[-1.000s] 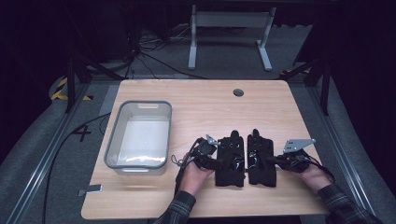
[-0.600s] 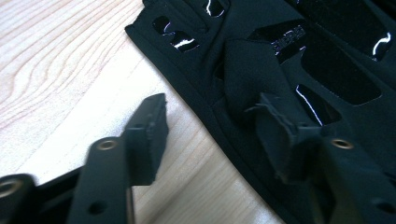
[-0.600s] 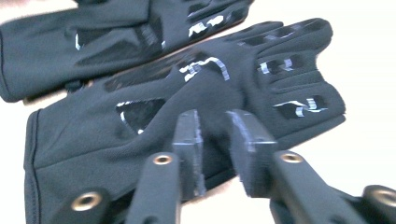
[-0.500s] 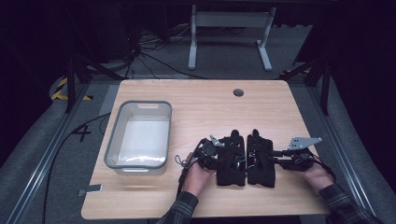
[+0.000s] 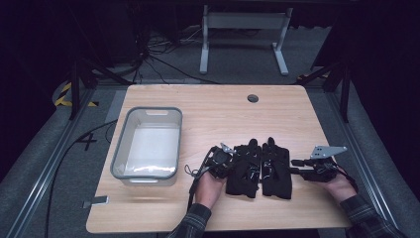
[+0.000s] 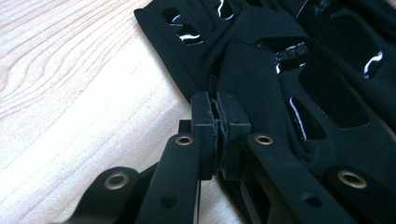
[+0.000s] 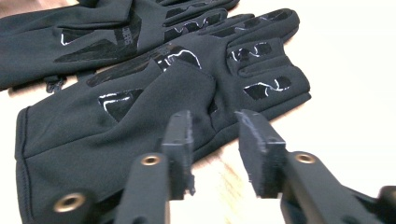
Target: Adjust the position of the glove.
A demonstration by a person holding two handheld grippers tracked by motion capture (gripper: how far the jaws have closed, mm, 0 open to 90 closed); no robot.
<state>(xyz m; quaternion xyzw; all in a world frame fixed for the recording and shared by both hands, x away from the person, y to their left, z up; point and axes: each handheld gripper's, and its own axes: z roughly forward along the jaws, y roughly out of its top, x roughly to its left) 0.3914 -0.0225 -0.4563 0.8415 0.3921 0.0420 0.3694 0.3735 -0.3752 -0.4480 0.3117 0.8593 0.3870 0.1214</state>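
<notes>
Two black gloves lie side by side, palms up, at the table's front middle: the left glove (image 5: 244, 171) and the right glove (image 5: 276, 169). My left gripper (image 5: 233, 162) lies at the left glove's outer edge. Its jaws have just closed, and in the left gripper view the left gripper (image 6: 216, 105) is shut on a fold of the glove (image 6: 252, 70) by the thumb. My right gripper (image 5: 293, 166) lies at the right glove's outer edge. In the right gripper view the right gripper (image 7: 215, 128) is open, its jaws having just narrowed a little. The glove's (image 7: 154, 102) edge sits just past the tips, not pressed.
A clear grey plastic bin (image 5: 151, 110) stands on the table's left half. A round cable hole (image 5: 253, 98) is at the back middle of the wooden table (image 5: 218, 114). A white desk frame (image 5: 242, 29) stands on the floor beyond. Each gripper trails a cable by the person's hands.
The left gripper's jaws have come together at the left glove's edge. The right gripper has eased slightly to the right. Both gloves lie where they were.
</notes>
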